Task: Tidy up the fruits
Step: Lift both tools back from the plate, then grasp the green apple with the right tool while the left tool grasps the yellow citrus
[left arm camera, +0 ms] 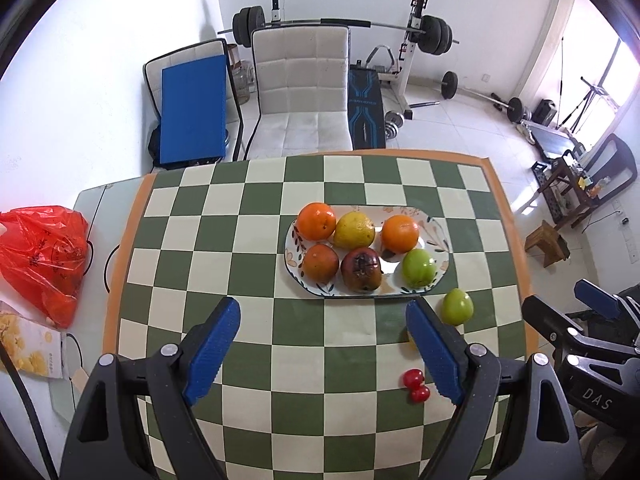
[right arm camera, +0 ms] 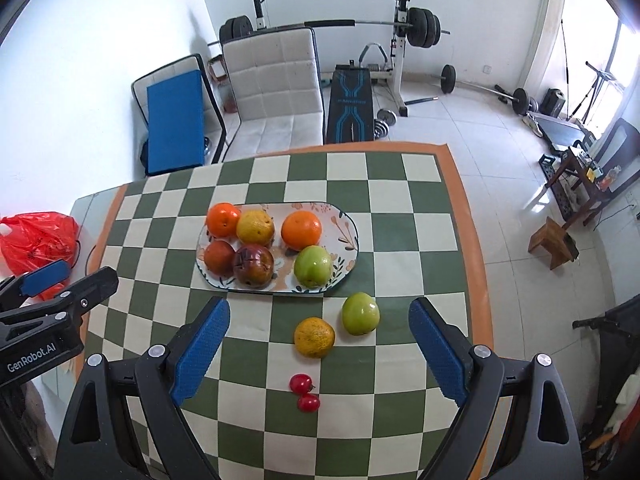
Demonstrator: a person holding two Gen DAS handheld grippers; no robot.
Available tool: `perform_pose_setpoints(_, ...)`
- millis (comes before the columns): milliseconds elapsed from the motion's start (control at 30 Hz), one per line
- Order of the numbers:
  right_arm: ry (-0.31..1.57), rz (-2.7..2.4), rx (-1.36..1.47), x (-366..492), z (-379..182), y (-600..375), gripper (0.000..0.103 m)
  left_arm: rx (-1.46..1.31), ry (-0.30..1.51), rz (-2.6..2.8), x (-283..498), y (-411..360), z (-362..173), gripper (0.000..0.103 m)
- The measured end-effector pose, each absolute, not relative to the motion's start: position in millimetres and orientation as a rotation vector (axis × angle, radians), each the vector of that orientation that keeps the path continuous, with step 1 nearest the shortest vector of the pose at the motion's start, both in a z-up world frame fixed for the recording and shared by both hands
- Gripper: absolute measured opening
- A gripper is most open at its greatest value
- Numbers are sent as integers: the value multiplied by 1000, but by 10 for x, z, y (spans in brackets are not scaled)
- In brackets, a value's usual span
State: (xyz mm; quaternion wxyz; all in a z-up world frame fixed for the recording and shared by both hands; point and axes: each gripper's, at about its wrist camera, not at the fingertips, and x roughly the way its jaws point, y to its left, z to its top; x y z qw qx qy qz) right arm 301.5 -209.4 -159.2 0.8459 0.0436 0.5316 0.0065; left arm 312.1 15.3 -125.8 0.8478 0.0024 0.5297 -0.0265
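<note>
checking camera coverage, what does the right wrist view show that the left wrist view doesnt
Only the right wrist view shows the yellow-orange citrus lying whole on the cloth; in the left view the gripper's finger hides nearly all of it. It also shows the left gripper from the side, at the frame's left edge.

Only the left wrist view shows the printed bag beside the red plastic bag, and the right gripper at its right edge.

Both show the plate holding six fruits, the loose green fruit, two cherry tomatoes and open jaws.
</note>
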Motion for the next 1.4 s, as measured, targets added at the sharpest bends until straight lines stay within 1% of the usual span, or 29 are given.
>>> perform_pose_setpoints(200,1072,24,100,2869,-1346,-2046,93,0,1072,-67,2980,148,-1042,85)
perform_pose_setpoints(400,1067,19,160,2849,-1337,-2146,93,-8,1076,-46,2973,164,-1055,85)
perform_pose_setpoints(433,1082,13,183,2878,-1411,-2204,93,-2,1085,-38,2994,159,-1087,85)
perform_pose_setpoints(467,1096,12,212,2907,-1493,-2270,93,2,1093,-29,3015,155,-1125,88)
perform_pose_setpoints(500,1111,10,233,2927,-1571,-2323,93,7,1101,-21,3047,153,-1178,99)
perform_pose_setpoints(600,1193,-3,326,3043,-2006,-2572,93,30,1131,13,3112,126,-1388,100)
perform_pose_setpoints(733,1326,-34,425,3240,-2792,-2874,92,81,1225,58,3262,12,-1853,100)
perform_pose_setpoints(767,1348,-35,442,3287,-2944,-2918,89,89,1249,64,3298,-19,-1963,100)
perform_pose_setpoints(833,1402,-44,471,3402,-3297,-3003,85,106,1298,73,3367,-98,-2189,100)
perform_pose_setpoints(933,1458,-38,503,3569,-3715,-3056,84,125,1373,82,3480,-218,-2518,100)
perform_pose_setpoints(1000,1484,-19,502,3687,-3928,-3049,81,141,1413,78,3551,-311,-2697,100)
perform_pose_setpoints(1100,1540,24,484,3802,-4205,-2999,63,134,1470,42,3628,-466,-2912,100)
perform_pose_setpoints(1133,1566,45,493,3805,-4278,-2987,58,128,1488,22,3641,-517,-2964,100)
perform_pose_setpoints(1200,1559,55,442,3779,-4308,-2974,58,121,1515,-23,3651,-640,-3049,100)
perform_pose_setpoints(1400,1555,3,472,3422,-4368,-3308,58,119,1576,-158,3624,-1032,-3227,100)
